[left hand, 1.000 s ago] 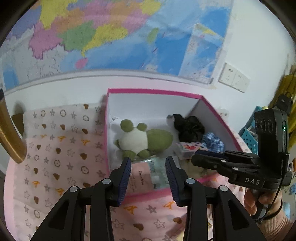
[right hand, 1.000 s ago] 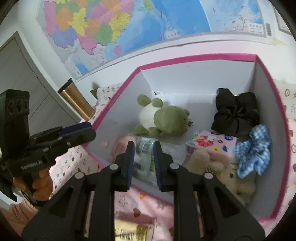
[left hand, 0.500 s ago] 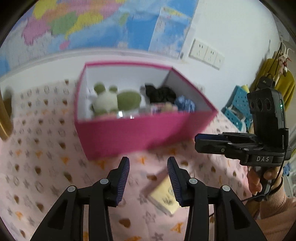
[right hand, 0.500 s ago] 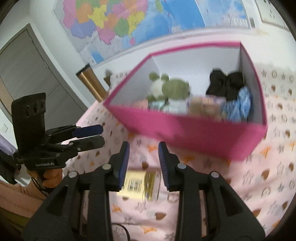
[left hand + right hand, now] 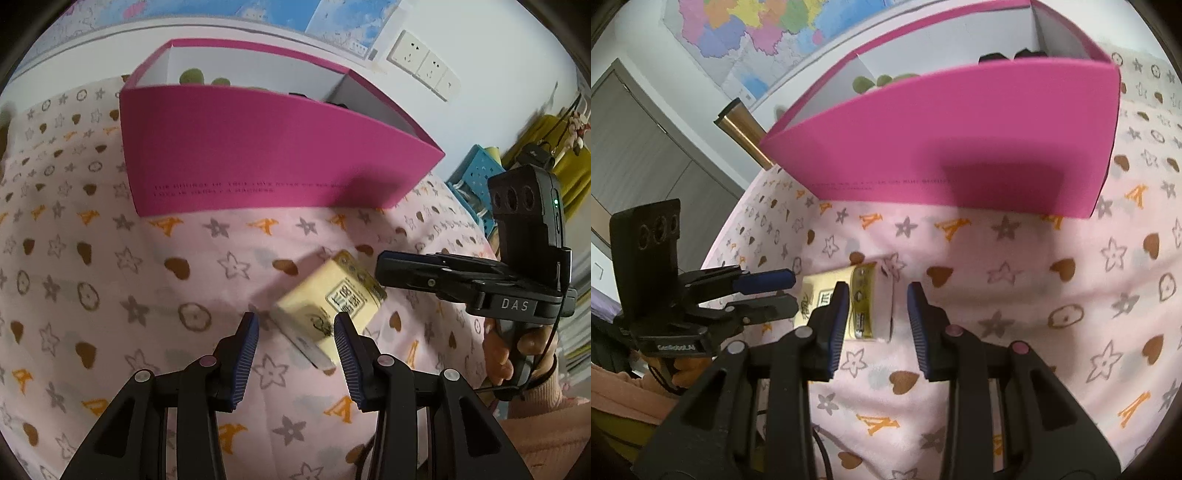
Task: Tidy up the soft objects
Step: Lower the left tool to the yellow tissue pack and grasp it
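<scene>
From my left wrist camera, the left gripper [image 5: 296, 328] sits at the bottom centre of the frame with its jaws parted to a moderate gap and nothing pressed between the blue pads. A yellow packet [image 5: 330, 300] lies tilted on the pink patterned cloth [image 5: 110, 280] just beyond the tips – its near corner shows through the gap, apart from both pads as far as I can tell. The pink box [image 5: 266, 162] fills the upper middle of this frame, its front wall facing me; only the green tops of a plush toy [image 5: 192, 76] peek over the rim. At the right edge I see the right gripper [image 5: 384, 266], held by a hand [image 5: 517, 350] in a pink sleeve, pointing towards the packet.

From the right wrist camera, the right gripper [image 5: 874, 295] is at bottom centre, jaws likewise standing at a modest width and empty. The yellow packet [image 5: 864, 299] lies flat on the cloth [image 5: 1034, 295] behind the left-hand pad – part of it shows in the gap, the rest extends to the left. The pink box [image 5: 960, 140] takes the upper half of the frame, with green plush [image 5: 875, 82] and something black [image 5: 1008, 56] just visible above its rim. The left gripper [image 5: 790, 291] reaches in from the left edge, its tips just beside the packet. A wall map [image 5: 768, 33] is in the upper left.
</scene>
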